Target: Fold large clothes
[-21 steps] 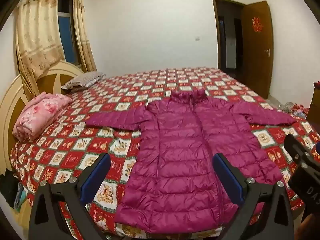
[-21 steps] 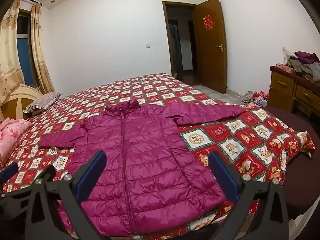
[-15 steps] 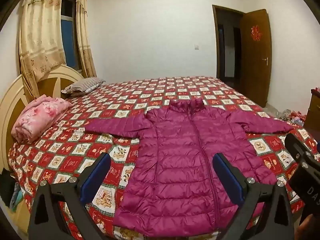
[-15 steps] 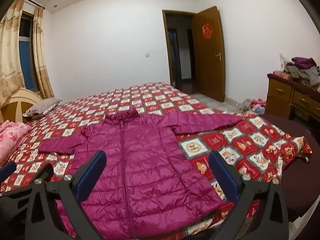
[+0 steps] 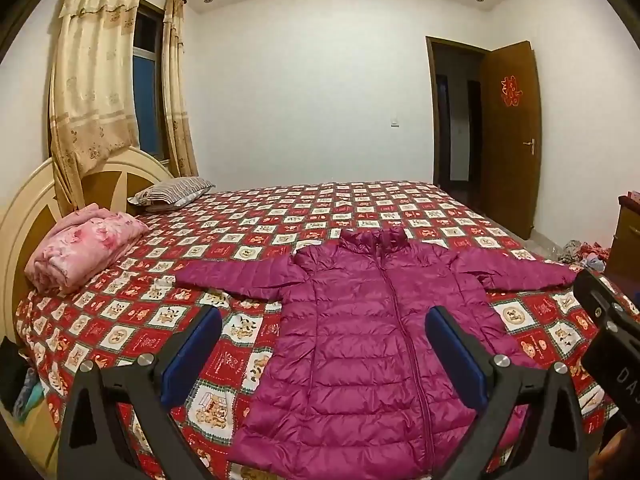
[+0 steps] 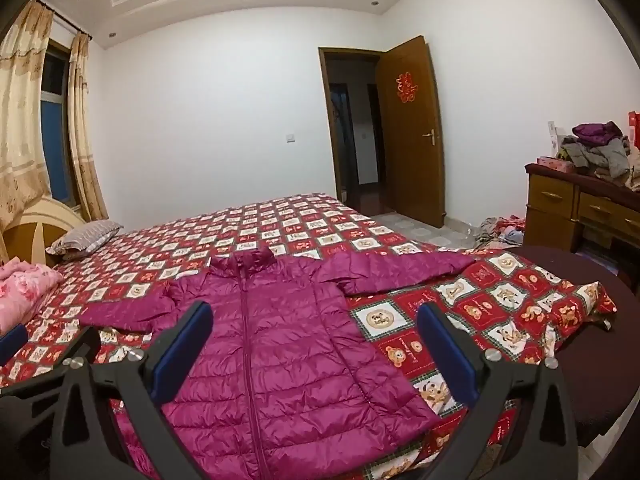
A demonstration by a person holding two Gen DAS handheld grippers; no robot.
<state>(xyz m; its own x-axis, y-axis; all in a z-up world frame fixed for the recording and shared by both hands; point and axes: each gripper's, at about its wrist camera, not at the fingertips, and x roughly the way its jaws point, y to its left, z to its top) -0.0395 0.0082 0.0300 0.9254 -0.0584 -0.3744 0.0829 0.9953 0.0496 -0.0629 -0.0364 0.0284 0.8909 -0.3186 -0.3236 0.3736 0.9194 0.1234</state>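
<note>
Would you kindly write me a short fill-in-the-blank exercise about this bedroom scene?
1. The purple jacket lies spread on the ____.
2. The jacket's zipper is ____.
3. The left gripper and right gripper both stand ____, holding nothing.
4. The brown door is ____.

Missing words: bed; closed; open; open

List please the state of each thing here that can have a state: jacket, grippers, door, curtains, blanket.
Jacket: spread flat on the bed, zipped, sleeves out, unfolded.
Left gripper: open, empty.
Right gripper: open, empty.
Door: open.
Curtains: partly drawn, window showing.
Pink blanket: folded by the headboard.
</note>
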